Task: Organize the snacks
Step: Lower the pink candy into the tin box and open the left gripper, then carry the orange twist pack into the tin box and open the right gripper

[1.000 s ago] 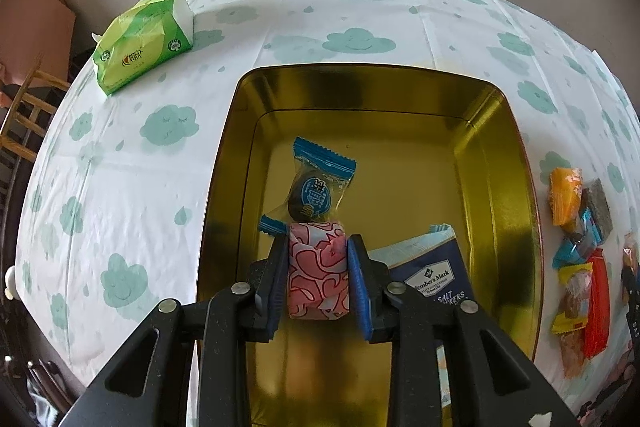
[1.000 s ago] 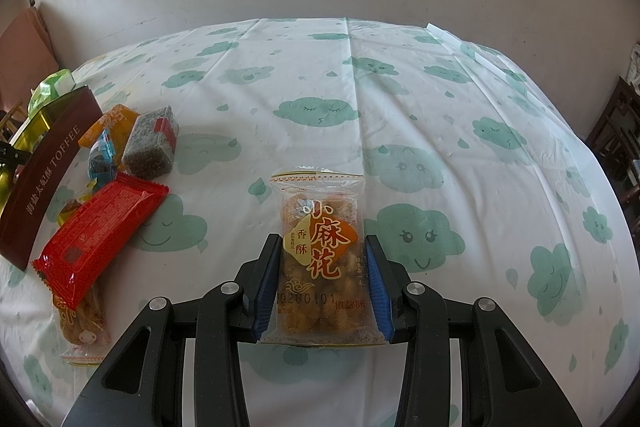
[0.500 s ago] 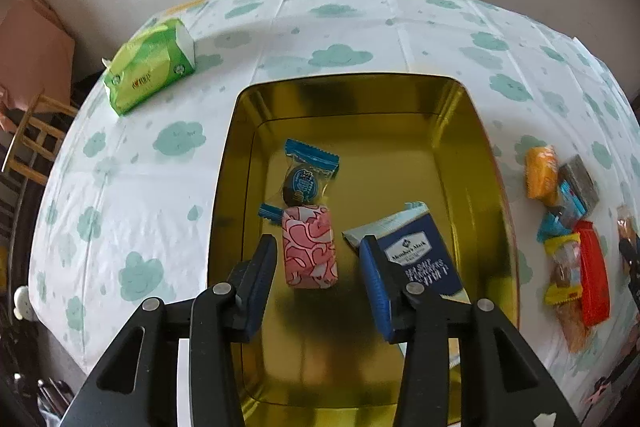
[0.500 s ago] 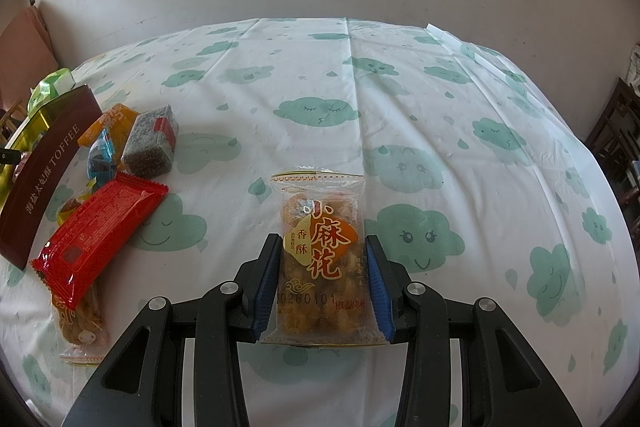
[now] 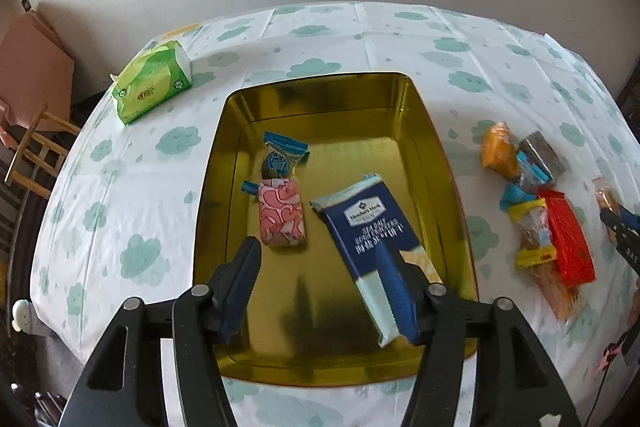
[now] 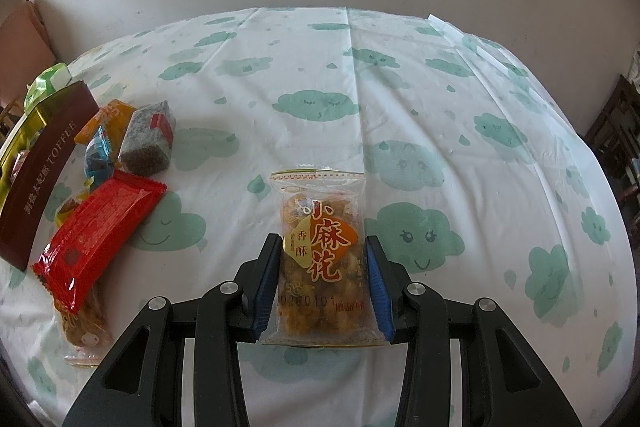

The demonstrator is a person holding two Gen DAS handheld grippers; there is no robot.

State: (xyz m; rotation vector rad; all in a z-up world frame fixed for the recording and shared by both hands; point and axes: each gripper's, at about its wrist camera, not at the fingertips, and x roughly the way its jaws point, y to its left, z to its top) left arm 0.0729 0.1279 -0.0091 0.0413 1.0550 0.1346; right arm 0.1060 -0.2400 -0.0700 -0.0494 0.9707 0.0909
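A: From the left wrist view, what do the left tongs (image 5: 318,269) show?

B: They gape wide, gripping nothing, above the gold tin (image 5: 436,163) on the bench (image 5: 120,187). Inside it lie a pink patterned packet (image 5: 281,213), a blue-wrapped sweet (image 5: 280,159) touching its far end, and a navy cracker pack (image 5: 370,227) just beside. A green tissue pack (image 5: 152,87) sits well apart.

A: And the right wrist view?

B: The right tongs (image 6: 325,269) are closed onto a clear twist-snack bag (image 6: 322,251), low over the bench. To the left lie a red packet (image 6: 98,239) and a grey-brown bar (image 6: 148,143), near the tin's brown wall.
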